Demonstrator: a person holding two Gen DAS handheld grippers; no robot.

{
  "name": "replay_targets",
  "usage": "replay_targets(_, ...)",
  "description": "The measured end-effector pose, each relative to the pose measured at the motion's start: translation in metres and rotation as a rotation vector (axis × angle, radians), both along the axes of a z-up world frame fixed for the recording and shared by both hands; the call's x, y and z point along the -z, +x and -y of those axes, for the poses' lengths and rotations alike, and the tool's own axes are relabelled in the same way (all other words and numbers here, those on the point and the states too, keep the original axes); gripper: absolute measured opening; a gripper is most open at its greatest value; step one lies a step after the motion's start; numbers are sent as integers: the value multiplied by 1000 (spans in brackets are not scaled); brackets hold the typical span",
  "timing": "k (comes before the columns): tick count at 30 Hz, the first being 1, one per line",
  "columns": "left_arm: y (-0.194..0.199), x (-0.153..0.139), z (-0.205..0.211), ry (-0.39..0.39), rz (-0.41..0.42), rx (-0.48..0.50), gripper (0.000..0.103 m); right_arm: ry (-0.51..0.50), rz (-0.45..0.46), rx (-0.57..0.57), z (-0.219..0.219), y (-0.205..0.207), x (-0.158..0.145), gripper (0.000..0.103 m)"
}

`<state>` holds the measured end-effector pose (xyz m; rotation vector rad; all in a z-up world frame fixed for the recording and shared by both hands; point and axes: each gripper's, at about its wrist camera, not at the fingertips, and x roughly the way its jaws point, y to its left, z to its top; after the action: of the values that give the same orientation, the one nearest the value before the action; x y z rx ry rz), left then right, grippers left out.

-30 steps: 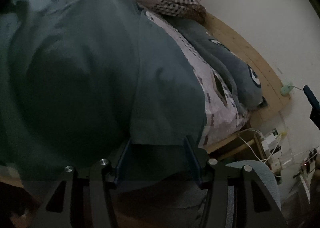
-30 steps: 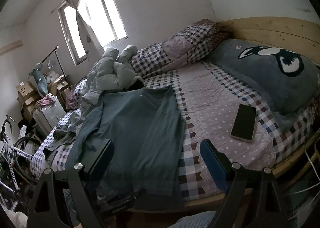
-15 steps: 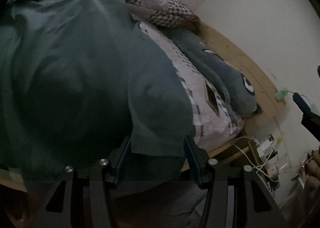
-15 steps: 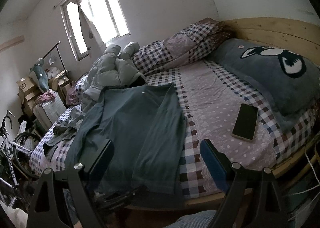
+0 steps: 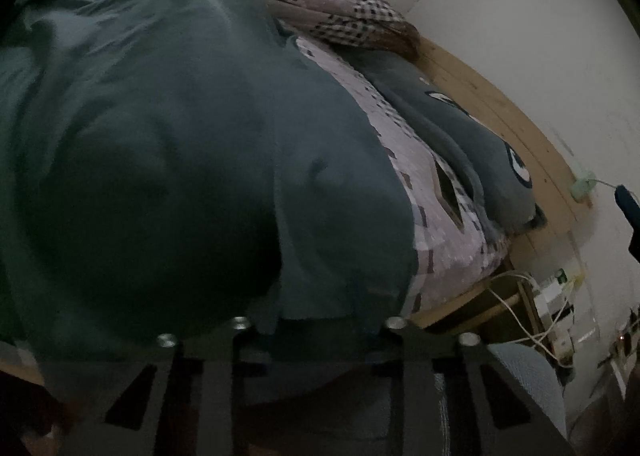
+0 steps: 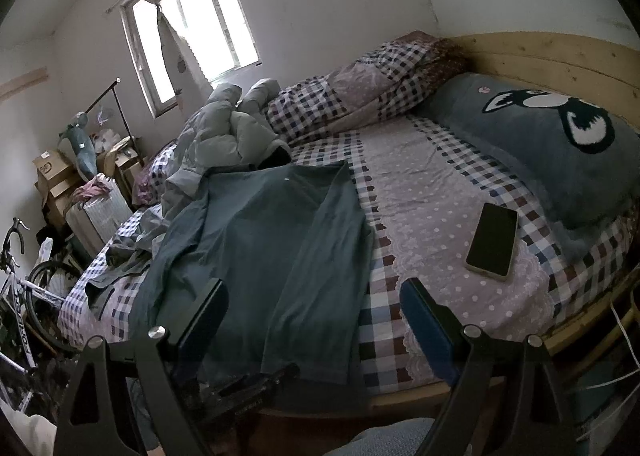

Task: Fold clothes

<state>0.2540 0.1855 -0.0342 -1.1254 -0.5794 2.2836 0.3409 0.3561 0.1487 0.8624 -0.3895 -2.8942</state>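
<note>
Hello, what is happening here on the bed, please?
A person is folding clothes with two hand-held claws. A dark teal cotton shirt lies spread on the checked bedsheet. The left claw is closing on the shirt's near hem. The right claw hangs open above the bed edge, holding nothing. A black rectangular phone rests beside the shirt.

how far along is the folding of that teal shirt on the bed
Early. Done: the shirt lies spread on the bed, its right side looking turned in. In hand: the left gripper is closing on the shirt's near hem, cloth between its jaws. The right gripper hangs open, holding nothing. Left: the main folds, plus the rumpled clothes beside the shirt.
</note>
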Motion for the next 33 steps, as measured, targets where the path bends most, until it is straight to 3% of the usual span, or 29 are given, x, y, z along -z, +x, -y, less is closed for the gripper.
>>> replay_targets(1,-1,0,1,3,2,-4,13,0,2,0,0,0,0,90)
replay_targets(4,-2,-1,3,26,8,8,6,0,7,2,0,-2,2,90)
replay_targets(10,-2,-27,9,54,-18,47,2,8,15,-2,-1,-6,4,90)
replay_targets(22,-41,-158,53,131,-181,90,1,-32,50,11,-24,-39,20,90)
replay_targets(26,-62,-210,76,153,-255,87,1,-36,62,-1,-31,-60,26,90)
replay_targets(33,-109,-272,112,169,-320,77,1,16,96,-63,-24,-108,41,90)
